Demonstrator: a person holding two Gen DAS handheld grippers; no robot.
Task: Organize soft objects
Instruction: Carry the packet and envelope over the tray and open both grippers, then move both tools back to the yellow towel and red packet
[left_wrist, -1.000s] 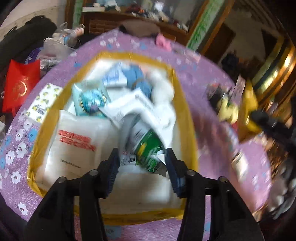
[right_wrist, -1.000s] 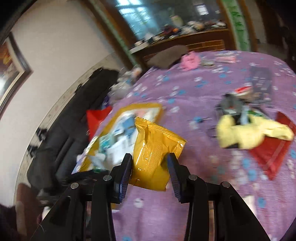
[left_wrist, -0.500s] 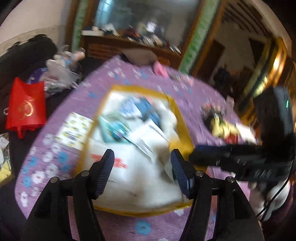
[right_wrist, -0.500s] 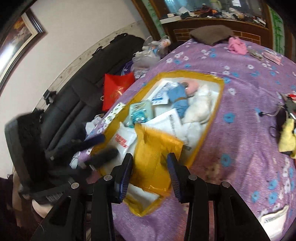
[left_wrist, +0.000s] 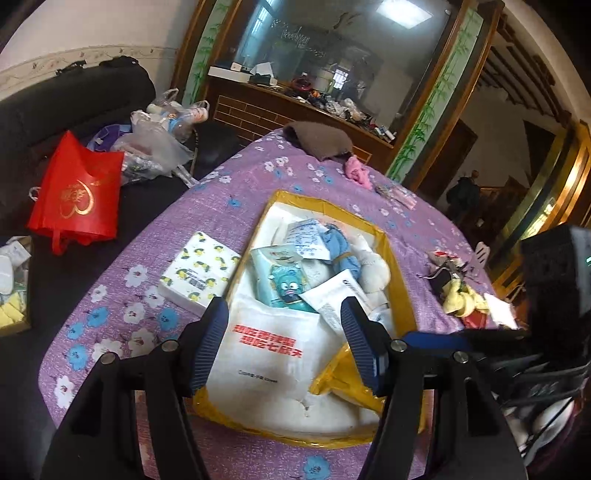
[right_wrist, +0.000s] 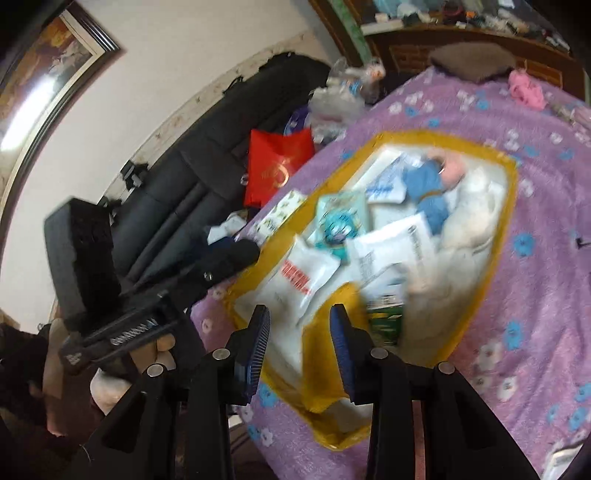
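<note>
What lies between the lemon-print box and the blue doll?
The teal cartoon packet lies there; the left wrist view shows it most clearly.

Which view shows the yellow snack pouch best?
Right wrist: the yellow snack pouch sits between the right tool, most of it visible, though blurred. Left wrist shows only a corner, behind its own finger.

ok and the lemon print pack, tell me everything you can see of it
The lemon print pack is a flat white block dotted with yellow lemons, seemingly film-wrapped. It lies on the purple cloth, outside the yellow box, close by its rim. Nothing lies on it or grips it.
</note>
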